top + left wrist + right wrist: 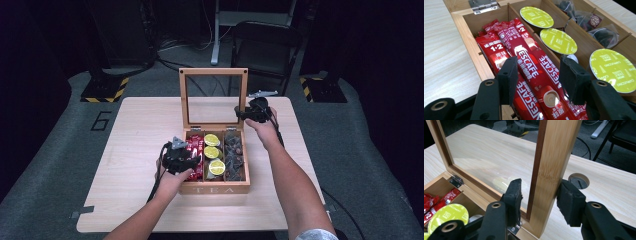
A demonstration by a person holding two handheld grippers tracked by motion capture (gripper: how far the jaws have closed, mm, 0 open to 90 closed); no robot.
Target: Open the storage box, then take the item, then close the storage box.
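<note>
While I watch from the high view, the wooden tea box [215, 189] sits near the middle of the table [135, 150] with its glass lid [213, 98] standing upright at the back. My left gripper [186, 159] hovers over the box's left compartment, jaws half apart, straddling the red coffee sticks [529, 67] that lie there. In the left gripper view the pads stand on either side of one stick, but I cannot tell whether they press on it. The middle compartment of the box holds three green-lidded capsules [558, 40], and the right compartment holds dark tea bags [596, 25].

My right gripper [252, 111] is at the right edge of the lid. In the right gripper view its jaws flank the wooden frame post [554, 165]: one pad lies on the glass side, the other close against the outer face. Whether they truly clamp the frame I cannot tell.
</note>
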